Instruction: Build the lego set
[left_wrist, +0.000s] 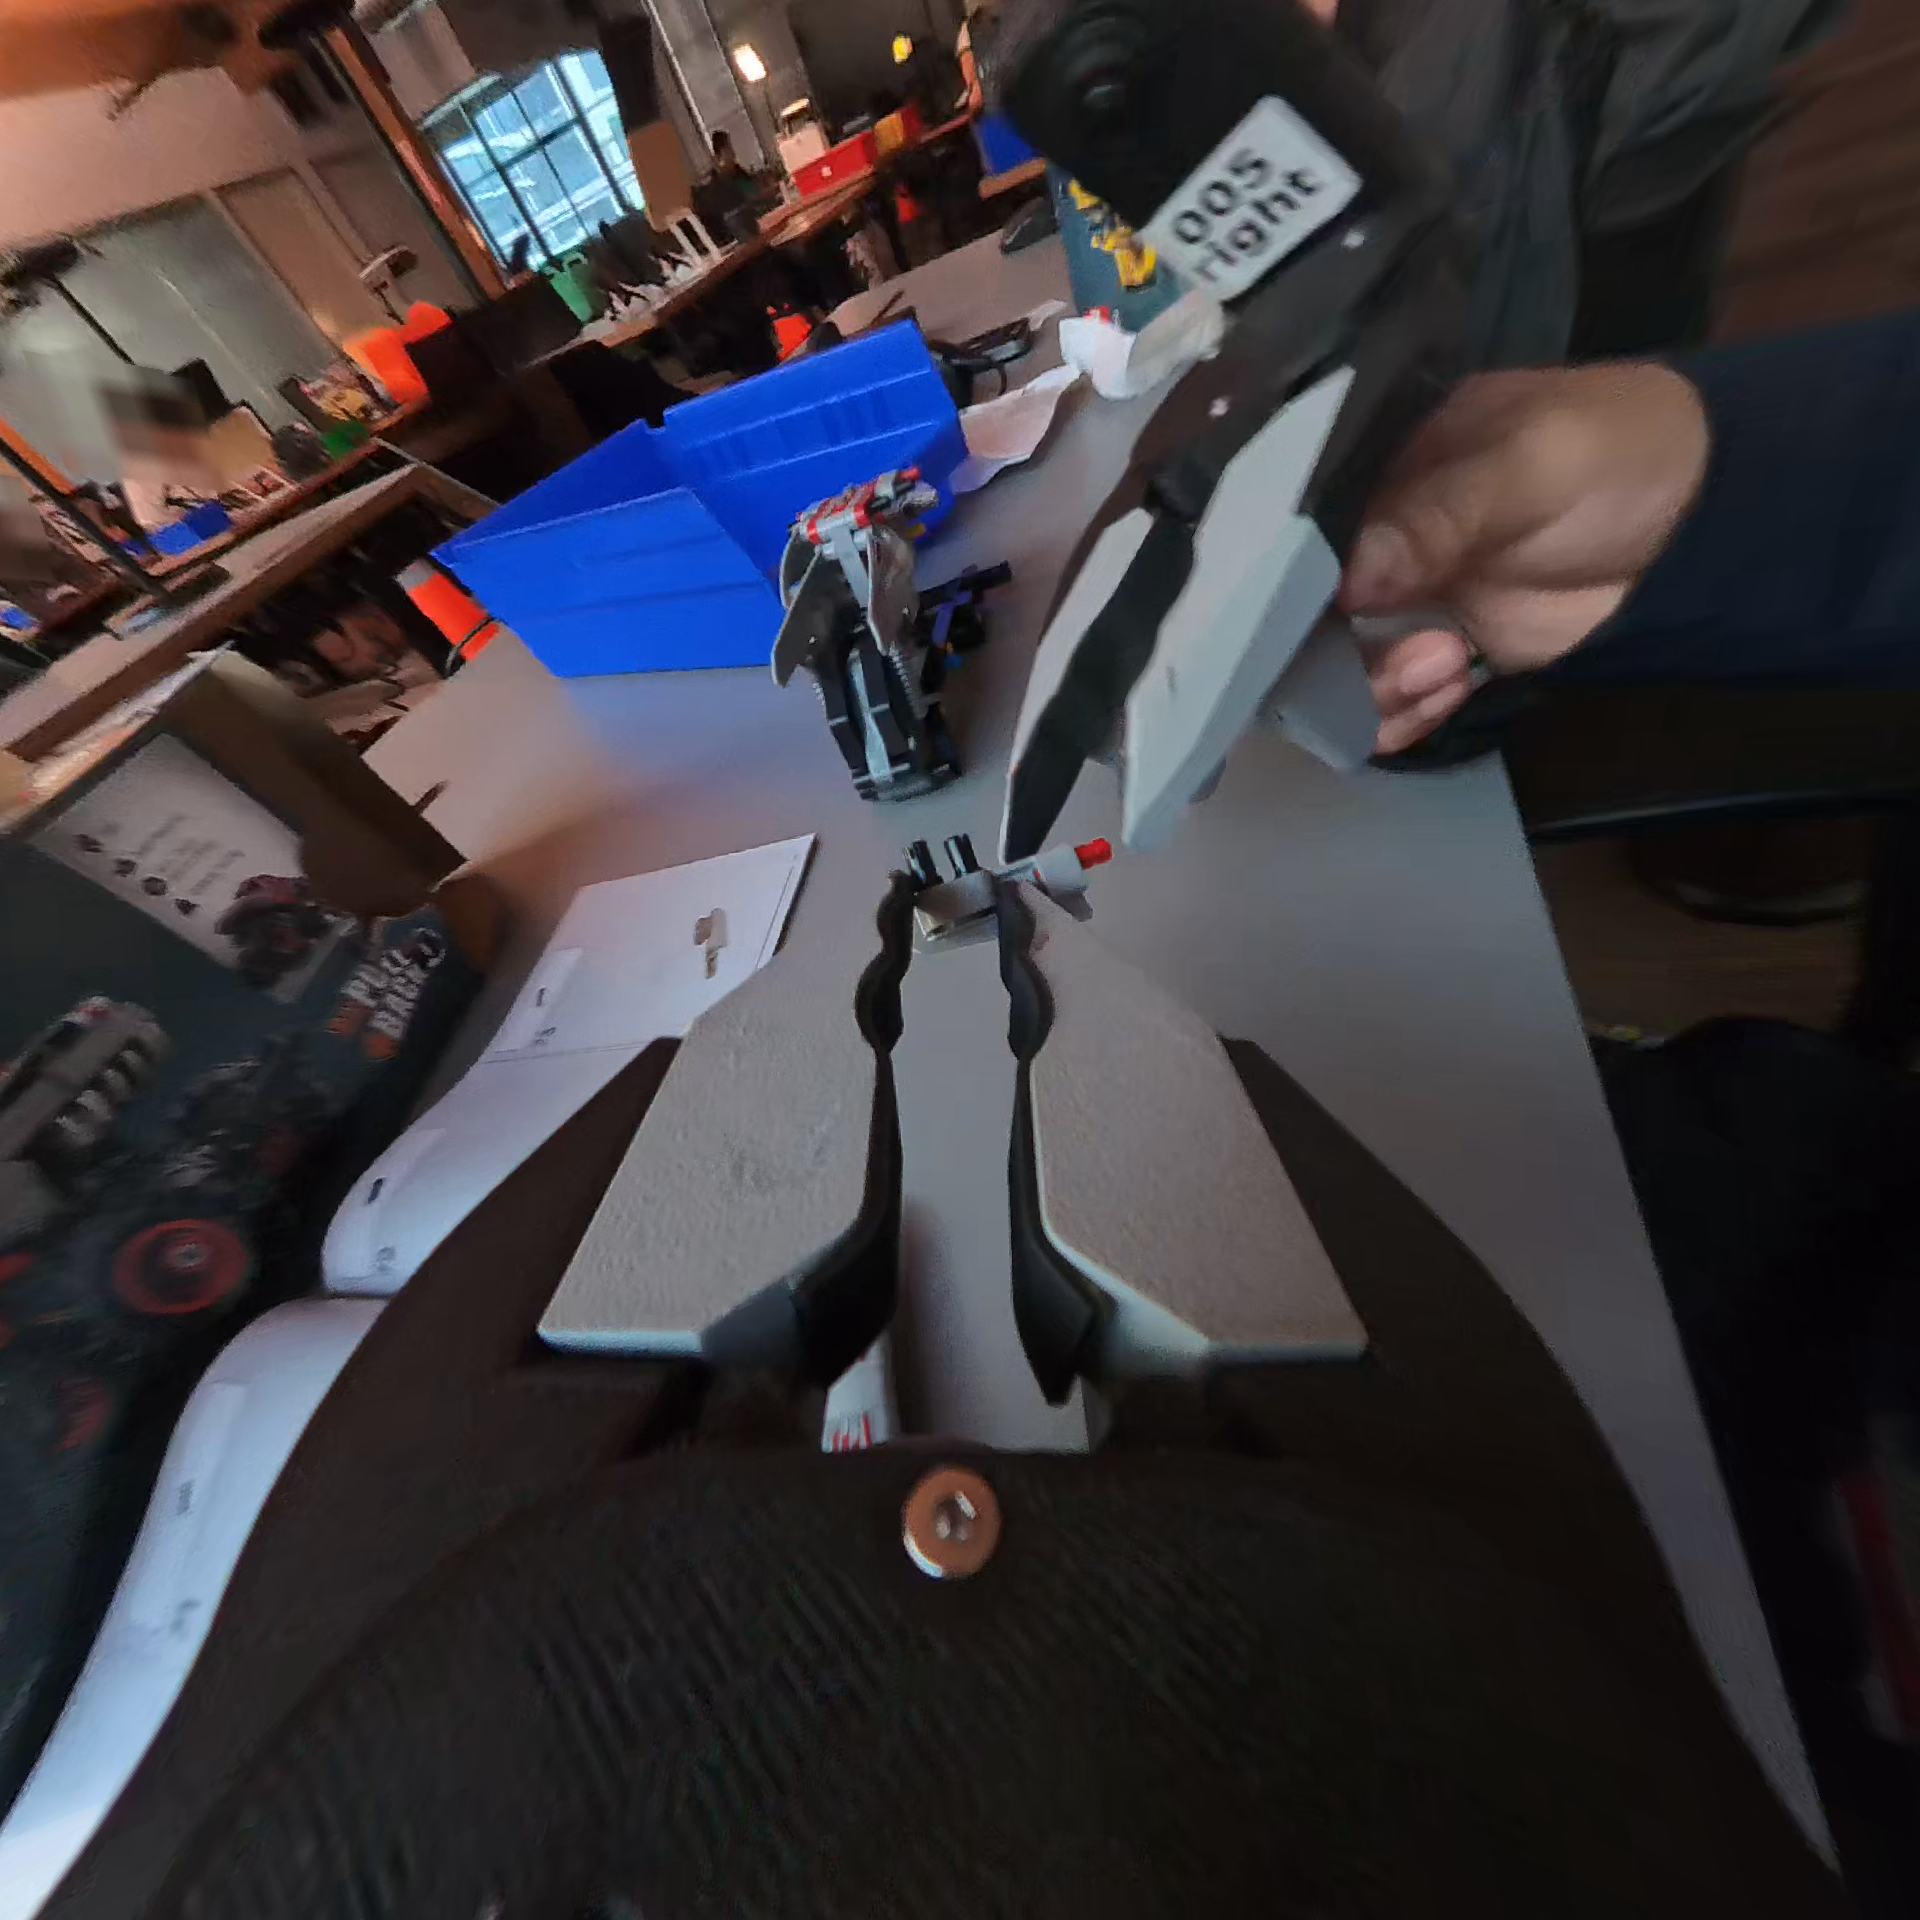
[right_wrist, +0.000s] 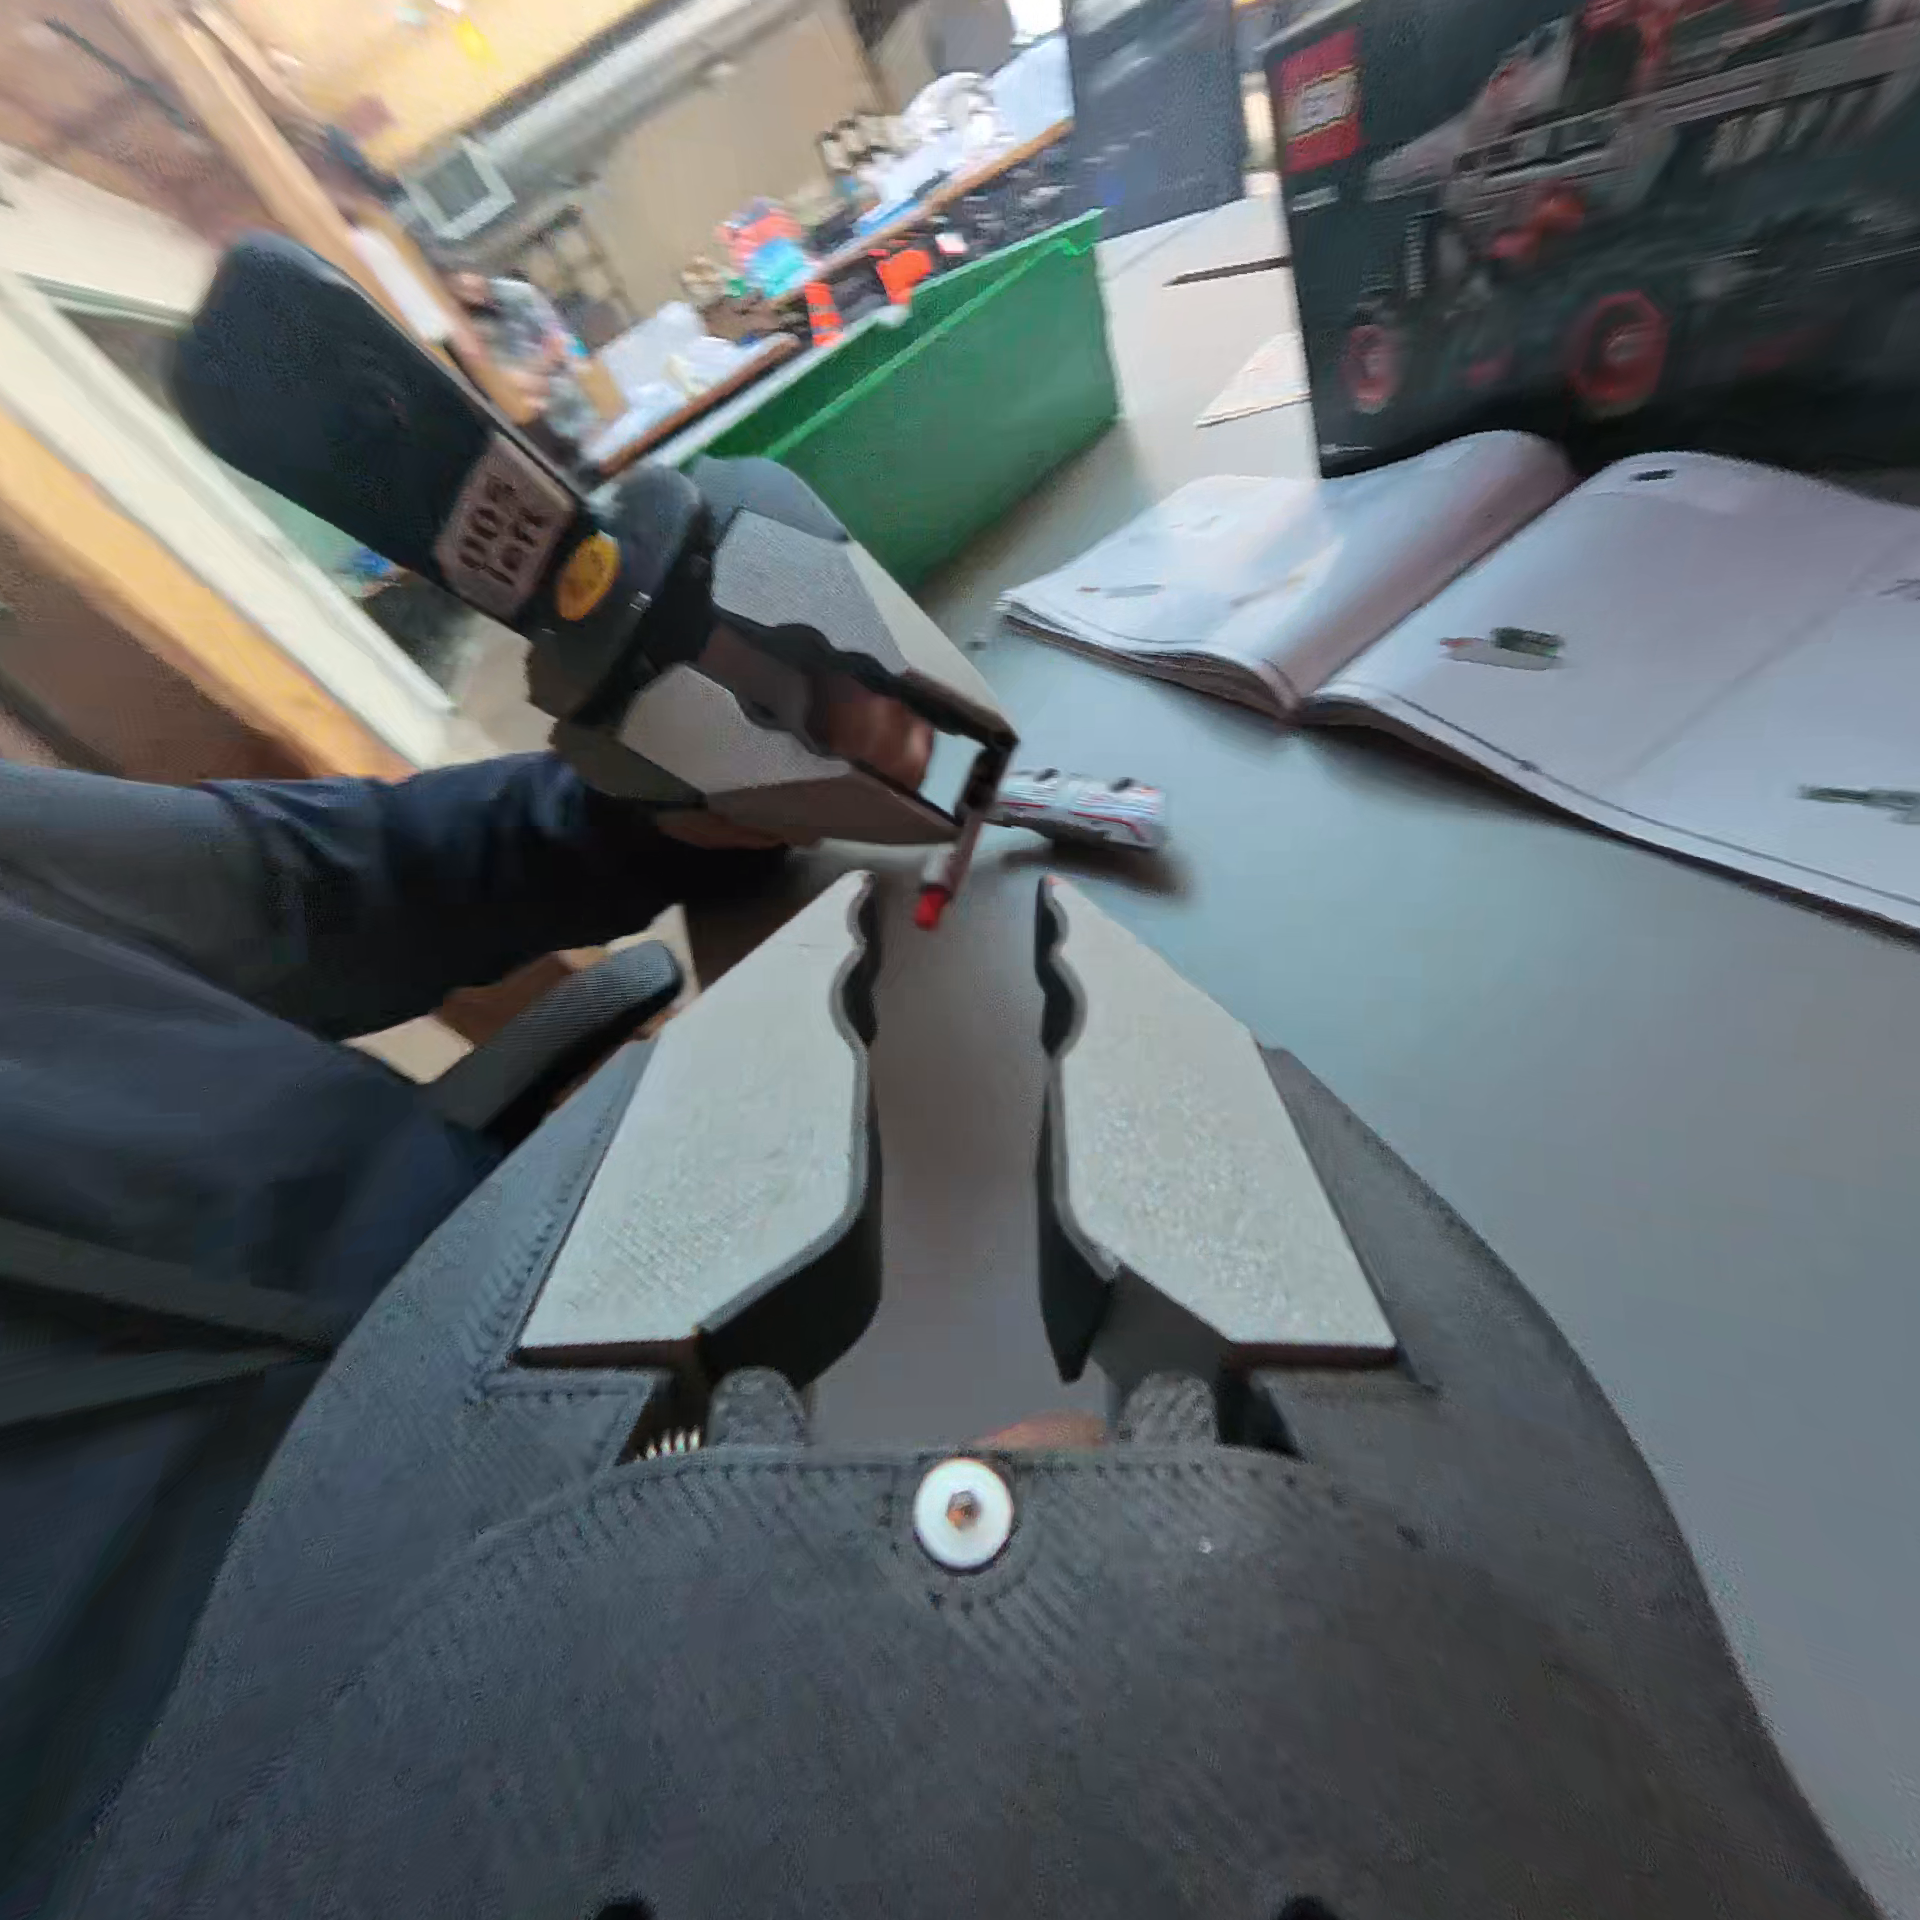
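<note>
Grippers meeting over the grey table (left_wrist: 1299, 987) — left gripper (left_wrist: 954, 904) is pinching a small grey lego piece (left_wrist: 961, 906) between narrow jaws; right gripper (right_wrist: 954, 899) is hovering open-jawed beside its red-tipped pin (right_wrist: 932, 902).

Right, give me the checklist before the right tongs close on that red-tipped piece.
1. Left tongs shut on the grey sub-assembly: ok.
2. Right tongs open and empty: ok.
3. Red-tipped pin lies between the right tongs' fingertips: ok in the right wrist view, though it sits nearer one finger.
4. Pin fully seated in the sub-assembly: cannot tell.
5. Instruction booklet open on the table: ok.
6. Part-built model out of the way: ok, it stands farther back by the blue bin.
</note>
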